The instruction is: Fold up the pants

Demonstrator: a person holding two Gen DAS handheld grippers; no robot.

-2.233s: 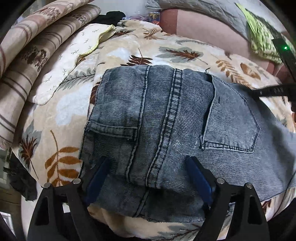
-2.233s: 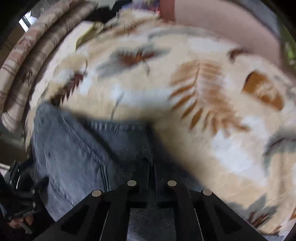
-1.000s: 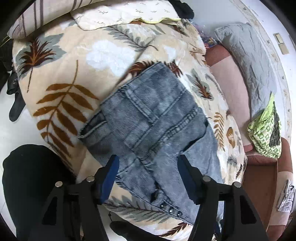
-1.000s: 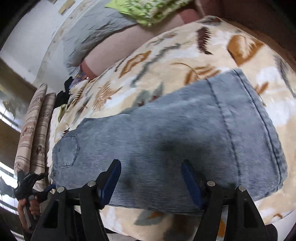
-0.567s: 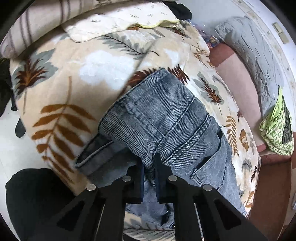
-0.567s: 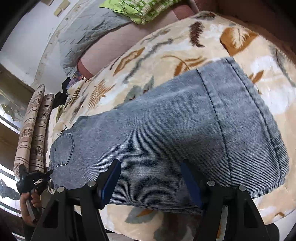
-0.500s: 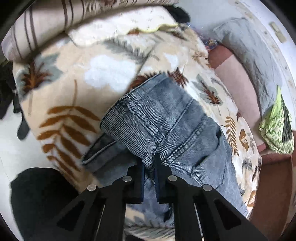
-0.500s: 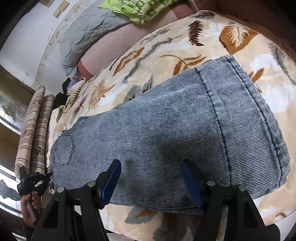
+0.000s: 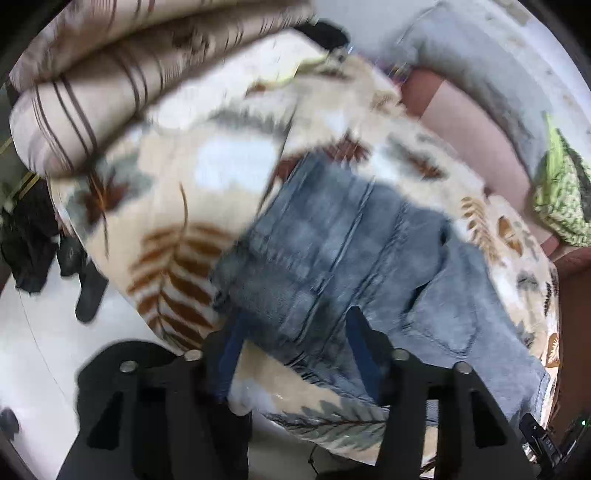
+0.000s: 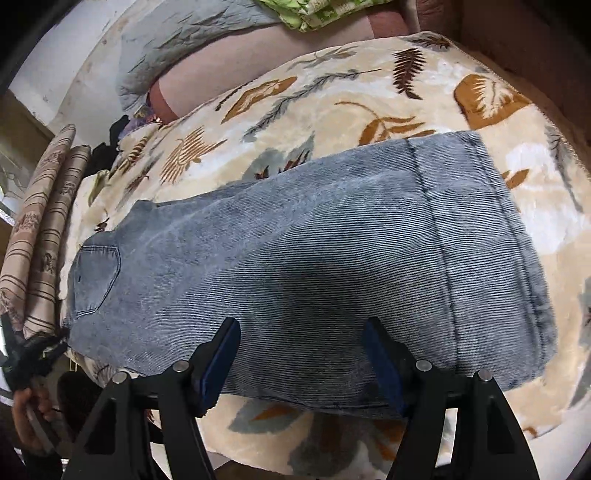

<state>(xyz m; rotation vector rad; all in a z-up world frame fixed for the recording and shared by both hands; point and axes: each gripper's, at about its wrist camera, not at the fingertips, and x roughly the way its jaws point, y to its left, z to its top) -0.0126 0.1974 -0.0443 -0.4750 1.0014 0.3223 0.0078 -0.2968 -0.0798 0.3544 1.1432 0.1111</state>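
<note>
Grey-blue jeans (image 10: 325, 273) lie folded lengthwise on a leaf-patterned blanket (image 10: 332, 96), waist at the left, hems at the right. In the blurred left wrist view the waist end of the jeans (image 9: 332, 251) lies just ahead of my left gripper (image 9: 295, 325); its jaws are opening, their blue pads standing apart over the near waist edge with denim between them but not pressed. My right gripper (image 10: 299, 332) is open above the middle of the leg near the blanket's front edge, with its pads clear of the cloth.
Striped rolled cushions (image 9: 92, 74) lie by the waist end. A grey pillow (image 10: 177, 40) and a green patterned cloth (image 10: 325, 11) sit at the back on a pink sheet. Dark clothing (image 9: 33, 236) lies on the white floor. A hand (image 10: 26, 417) holds the other gripper at left.
My left gripper, shut on the waistband fold half a second ago, has let go and its jaws now stand apart; the view has rolled and blurred. The right gripper has kept still and open.
</note>
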